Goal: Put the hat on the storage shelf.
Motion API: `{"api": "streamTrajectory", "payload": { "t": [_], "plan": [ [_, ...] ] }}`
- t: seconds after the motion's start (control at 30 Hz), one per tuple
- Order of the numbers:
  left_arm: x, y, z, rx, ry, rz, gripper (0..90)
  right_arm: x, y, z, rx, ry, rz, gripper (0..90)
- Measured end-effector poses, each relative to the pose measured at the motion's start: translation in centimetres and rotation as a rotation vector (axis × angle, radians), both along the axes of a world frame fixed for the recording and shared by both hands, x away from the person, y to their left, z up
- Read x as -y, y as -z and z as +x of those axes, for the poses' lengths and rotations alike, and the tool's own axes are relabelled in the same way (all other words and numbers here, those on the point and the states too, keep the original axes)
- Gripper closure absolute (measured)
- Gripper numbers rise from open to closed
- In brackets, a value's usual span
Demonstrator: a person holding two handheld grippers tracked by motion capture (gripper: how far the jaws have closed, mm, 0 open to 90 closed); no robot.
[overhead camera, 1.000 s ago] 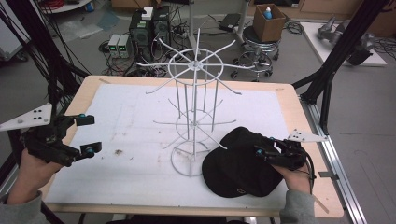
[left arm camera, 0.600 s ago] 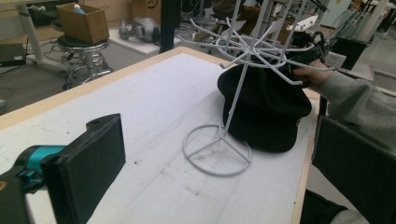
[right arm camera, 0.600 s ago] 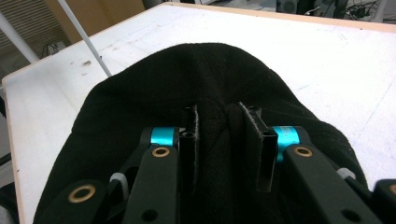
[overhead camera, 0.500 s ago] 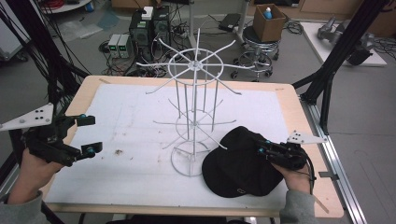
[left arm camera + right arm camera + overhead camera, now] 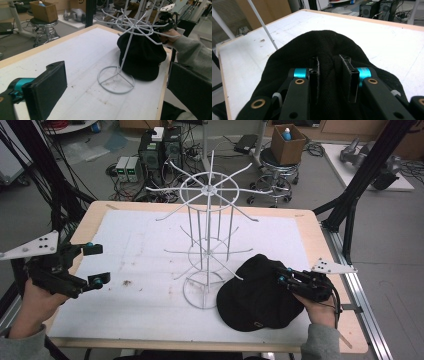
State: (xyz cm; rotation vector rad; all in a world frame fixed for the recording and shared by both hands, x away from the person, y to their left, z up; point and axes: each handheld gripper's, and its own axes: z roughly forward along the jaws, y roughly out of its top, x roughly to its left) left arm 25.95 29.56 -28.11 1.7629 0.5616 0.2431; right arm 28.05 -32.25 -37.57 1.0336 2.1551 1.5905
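Note:
A black cap (image 5: 255, 295) lies on the white mat at the front right, against the base of a white wire display stand (image 5: 207, 245). My right gripper (image 5: 281, 275) reaches onto the cap from the right. Its pads pinch a fold of the crown in the right gripper view, where the cap (image 5: 324, 42) bulges up between the jaws of that gripper (image 5: 329, 60). My left gripper (image 5: 96, 265) hovers at the table's left side, open and holding nothing. In the left gripper view its wide jaws (image 5: 117, 75) frame the stand (image 5: 116, 80), the cap (image 5: 140, 57) and the far right gripper (image 5: 166, 21).
The stand's thin arms (image 5: 170, 215) spread out over the middle of the mat (image 5: 150, 235). The wooden table rim (image 5: 320, 235) has a metal rail along its right side. A stool with a cardboard box (image 5: 287, 140) and computer cases stand on the floor beyond.
The right gripper's jaws have drawn together on the cap's crown and it has shifted slightly left. The left gripper, the stand and the cap stay where they were.

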Motion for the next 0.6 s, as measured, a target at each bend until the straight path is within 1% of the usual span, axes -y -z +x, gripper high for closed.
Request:
{"api": "streamTrajectory", "payload": {
  "t": [0.03,0.1,0.13,0.17,0.3,0.33,0.37,0.5,0.57,0.6],
  "plan": [
    [0.0,0.0,0.0,0.001,0.001,0.001,3.0,-0.2,-0.5,-0.2,0.008,0.007,-0.007,72.7],
    [-0.2,0.0,-0.1,0.0,-0.005,0.0,3.1,-0.3,-0.7,-0.3,0.016,0.01,-0.011,72.8],
    [-0.3,-0.1,-0.2,0.002,-0.007,-0.005,3.0,-0.2,-1.2,-0.6,0.04,0.011,-0.009,73.2],
    [-0.6,-0.1,-0.2,0.002,-0.01,-0.009,3.0,-0.2,-1.4,-0.8,0.037,0.013,-0.003,73.2],
    [-0.8,-0.1,-0.1,-0.001,-0.013,-0.01,3.0,0.1,-2.3,-1.3,0.062,0.018,0.014,73.4],
    [-0.8,-0.1,-0.1,-0.001,-0.013,-0.01,3.0,0.1,-2.3,-1.3,0.062,0.018,0.014,73.4],
    [-0.8,0.0,0.0,-0.004,-0.015,-0.012,3.1,0.2,-2.8,-1.5,0.066,0.018,0.021,73.4],
    [-0.9,0.0,0.1,-0.007,-0.019,-0.012,3.0,0.4,-4.0,-1.6,0.066,0.035,0.023,73.6],
    [-1.0,0.0,0.1,-0.006,-0.021,-0.018,3.0,0.4,-4.6,-1.7,0.063,0.034,0.019,73.6],
    [-1.1,0.0,0.0,-0.006,-0.023,-0.018,3.1,0.5,-5.0,-1.7,0.069,0.036,0.012,73.6]
  ]
}}
